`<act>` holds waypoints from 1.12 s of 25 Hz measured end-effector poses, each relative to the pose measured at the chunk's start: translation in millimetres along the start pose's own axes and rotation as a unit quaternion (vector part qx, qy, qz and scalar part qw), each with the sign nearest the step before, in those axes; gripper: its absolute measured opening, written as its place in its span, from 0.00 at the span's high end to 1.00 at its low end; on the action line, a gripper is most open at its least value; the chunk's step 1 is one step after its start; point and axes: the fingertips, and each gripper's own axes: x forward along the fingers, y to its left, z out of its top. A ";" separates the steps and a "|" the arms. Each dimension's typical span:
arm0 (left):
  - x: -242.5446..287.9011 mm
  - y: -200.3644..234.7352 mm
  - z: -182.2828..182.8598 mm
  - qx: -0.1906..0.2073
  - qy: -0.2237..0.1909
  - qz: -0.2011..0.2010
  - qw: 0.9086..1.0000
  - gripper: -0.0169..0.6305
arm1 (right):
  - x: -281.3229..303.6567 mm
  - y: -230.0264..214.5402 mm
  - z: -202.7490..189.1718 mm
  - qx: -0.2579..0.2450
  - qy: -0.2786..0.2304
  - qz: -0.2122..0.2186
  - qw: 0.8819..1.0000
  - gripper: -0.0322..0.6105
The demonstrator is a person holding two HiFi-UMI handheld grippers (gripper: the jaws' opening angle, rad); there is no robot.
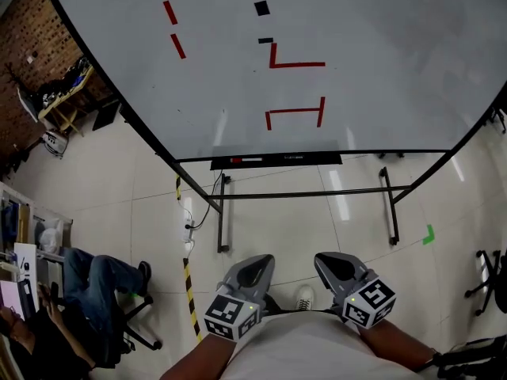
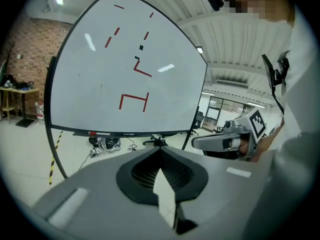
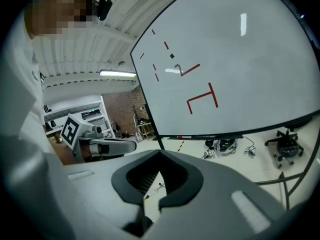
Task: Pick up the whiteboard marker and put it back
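Well back from the whiteboard (image 1: 356,22), the left gripper (image 1: 255,266) and right gripper (image 1: 331,264) hang empty, jaws closed to a slit, the marker (image 1: 245,160) resting on the board's tray (image 1: 309,161), so the pickup seems unstarted and calls for reaching forward, jaws opened

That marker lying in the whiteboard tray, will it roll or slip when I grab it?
The marker lies lengthwise in the tray, slim, so a nudge would probably roll it. It looks tiny beside the whiteboard, so likely light and stiff.
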 end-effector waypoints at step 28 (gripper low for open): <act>-48.7 52.0 13.2 0.018 0.008 -0.055 0.998 0.95 | 45.7 63.6 -1.1 -0.017 -0.003 -0.060 0.998 0.95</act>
